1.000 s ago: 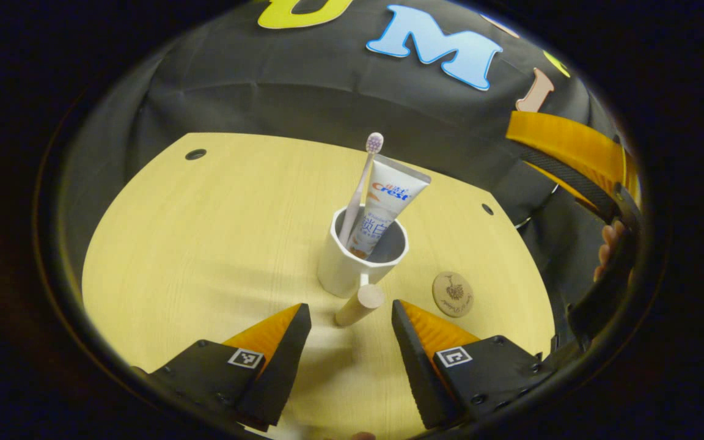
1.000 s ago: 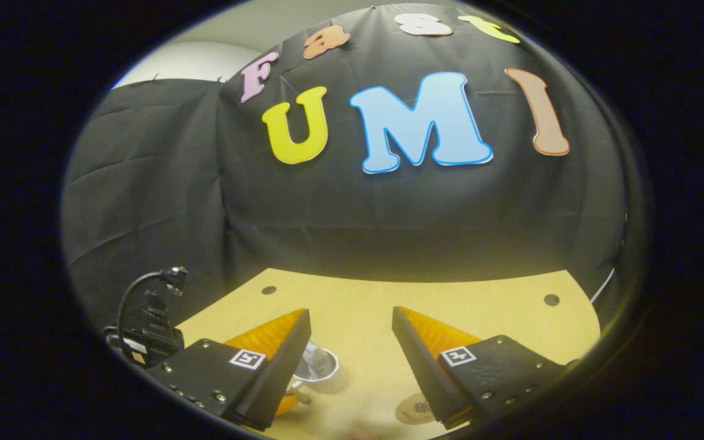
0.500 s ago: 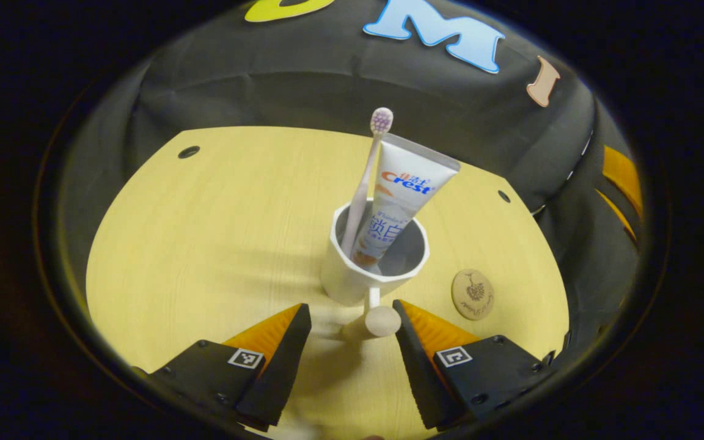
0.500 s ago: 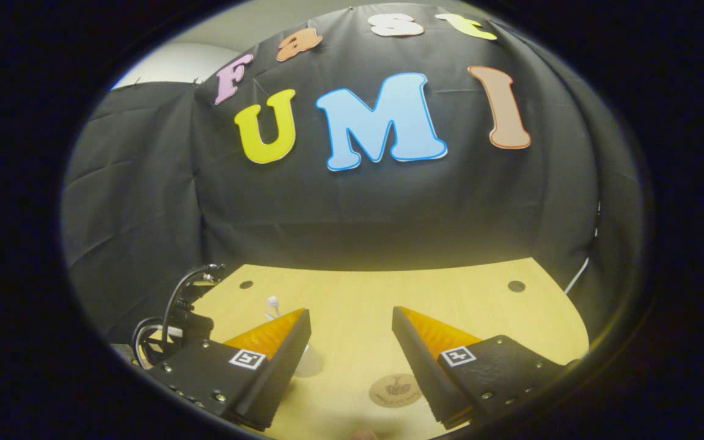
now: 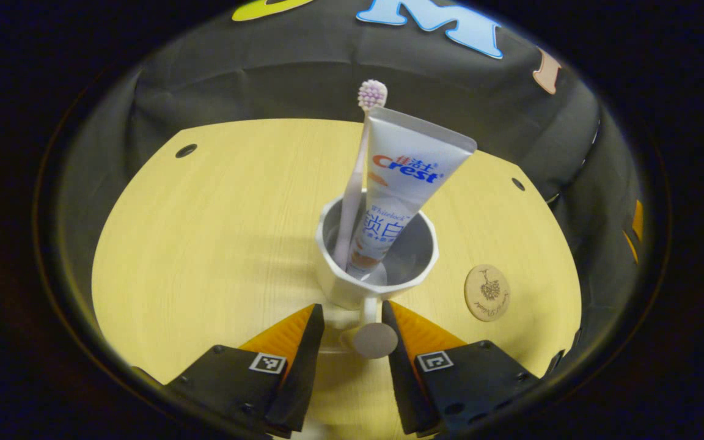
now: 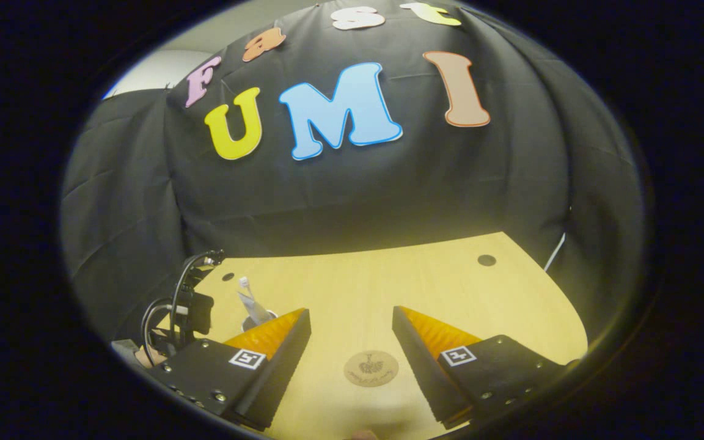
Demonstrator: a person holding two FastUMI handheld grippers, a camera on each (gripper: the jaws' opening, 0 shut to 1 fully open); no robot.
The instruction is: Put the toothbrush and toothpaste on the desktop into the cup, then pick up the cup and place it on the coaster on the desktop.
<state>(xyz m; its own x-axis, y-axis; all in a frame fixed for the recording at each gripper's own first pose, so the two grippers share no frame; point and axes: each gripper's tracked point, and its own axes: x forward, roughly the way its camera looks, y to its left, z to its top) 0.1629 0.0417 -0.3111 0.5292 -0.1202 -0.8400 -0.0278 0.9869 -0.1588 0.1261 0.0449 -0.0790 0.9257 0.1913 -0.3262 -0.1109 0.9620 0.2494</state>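
Left gripper [image 5: 352,324], fingers narrow, straddles the handle [image 5: 374,338] of the cup [image 5: 352,287] holding toothbrush [image 5: 355,177] and toothpaste [image 5: 404,183]. Right gripper [image 6: 352,333] hangs wide above the coaster [image 6: 371,368] on the counter [image 6: 450,287].

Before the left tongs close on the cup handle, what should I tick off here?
1. Toothbrush in the cup: ok.
2. Toothpaste in the cup: ok.
3. Cup handle between the left tongs: ok.
4. Both fingers pressing the handle: not ok, gaps visible.
5. Coaster bare: ok.
6. Right tongs open, off the cup: ok.
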